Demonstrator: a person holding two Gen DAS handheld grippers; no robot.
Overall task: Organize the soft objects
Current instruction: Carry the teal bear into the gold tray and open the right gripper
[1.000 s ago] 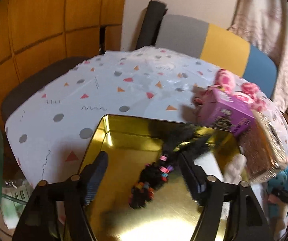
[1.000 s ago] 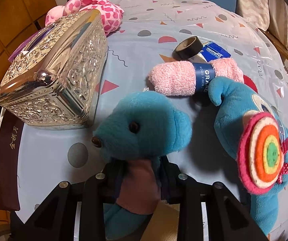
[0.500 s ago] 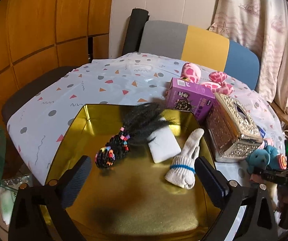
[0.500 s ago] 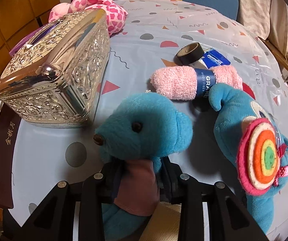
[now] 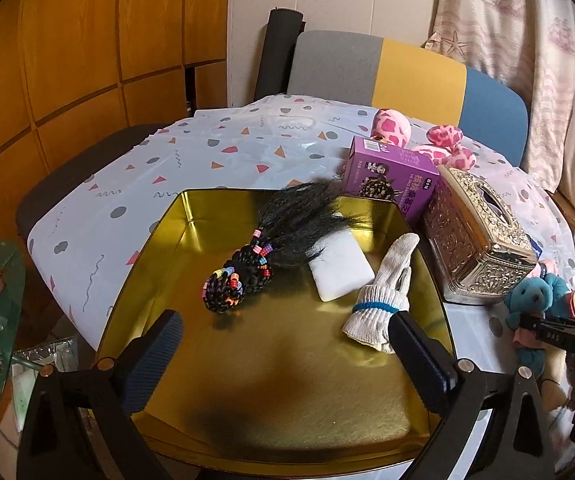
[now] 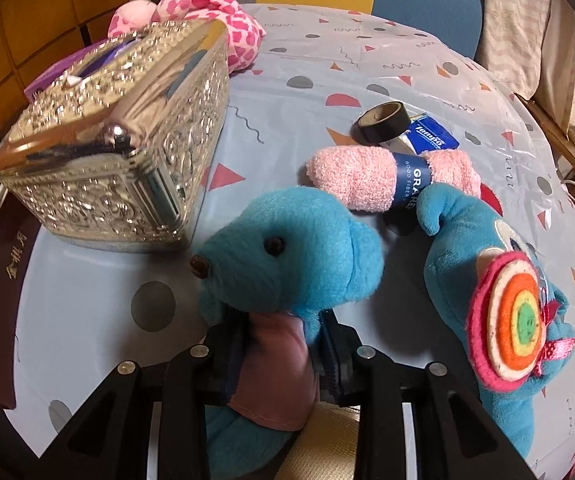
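My left gripper (image 5: 283, 344): jaws spread as wide as they go, nothing between them, hanging over the near half of the gold tray (image 5: 191, 208).
My right gripper (image 6: 283, 344): nearly closed, pinching the blue teddy bear (image 6: 287, 248) at the pink cloth around its body, just under the head.
Blue teddy bear: its head sits directly ahead of my right fingers, nose turned left; its lower body hangs below the jaws. From the left wrist view it shows small at the far right, past the silver box.
Second blue plush (image 6: 499, 304): lies on the table (image 6: 87, 300) just right of my right gripper, with a rainbow felt disc on it.
Pink rolled towel (image 6: 351, 180): beyond the bear's head, touching the second plush's top.
In the tray: black braided hairpiece (image 5: 263, 248), white pad (image 5: 341, 270), white glove (image 5: 383, 300); the glove's cuff is right beside my left gripper's right finger.
Silver embossed box (image 6: 119, 152): on the table between tray and bear.
Pink spotted plush (image 6: 223, 20): behind the silver box.
Tape roll (image 6: 383, 122): farther back, apart from the towel.
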